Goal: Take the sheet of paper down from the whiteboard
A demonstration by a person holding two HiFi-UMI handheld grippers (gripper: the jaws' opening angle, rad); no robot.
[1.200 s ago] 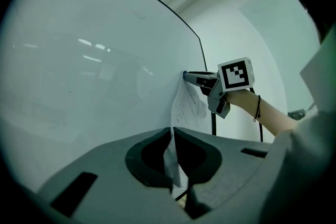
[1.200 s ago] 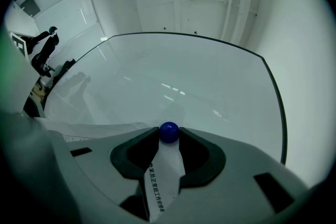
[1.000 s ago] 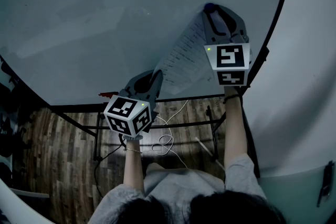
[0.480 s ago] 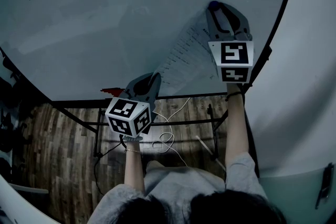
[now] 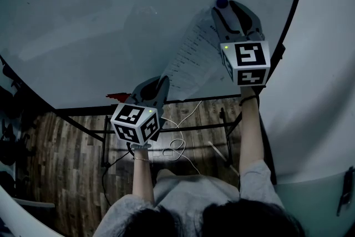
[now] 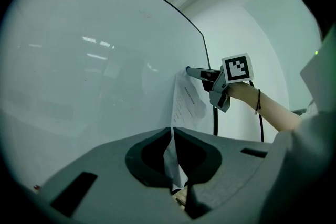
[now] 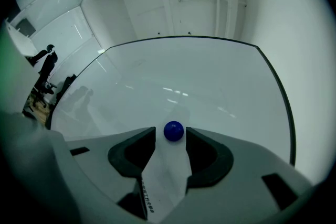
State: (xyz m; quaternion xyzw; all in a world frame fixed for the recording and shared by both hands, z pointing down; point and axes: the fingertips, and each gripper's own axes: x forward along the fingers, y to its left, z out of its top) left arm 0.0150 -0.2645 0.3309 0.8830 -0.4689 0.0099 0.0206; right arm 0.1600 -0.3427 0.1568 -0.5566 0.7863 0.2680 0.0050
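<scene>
Left tongs [image 6: 172, 129] clenched on sheet of paper [image 5: 191, 58] bottom edge. Right tongs [image 7: 170, 130] opening, blue magnet [image 7: 174, 131] between tips, untouched, at sheet's top edge. Whiteboard [image 5: 100, 19] open to left.

The left tool [image 5: 161, 81] is held low on a bent left arm [image 5: 141, 172], jaws closed tight on the lower edge of the sheet of paper [image 5: 191, 58]. The right arm [image 5: 248, 130] reaches higher. The jaws of the right tool [image 5: 227, 8] are opening, with the blue magnet [image 5: 222, 3] between their tips, not pressed.
</scene>
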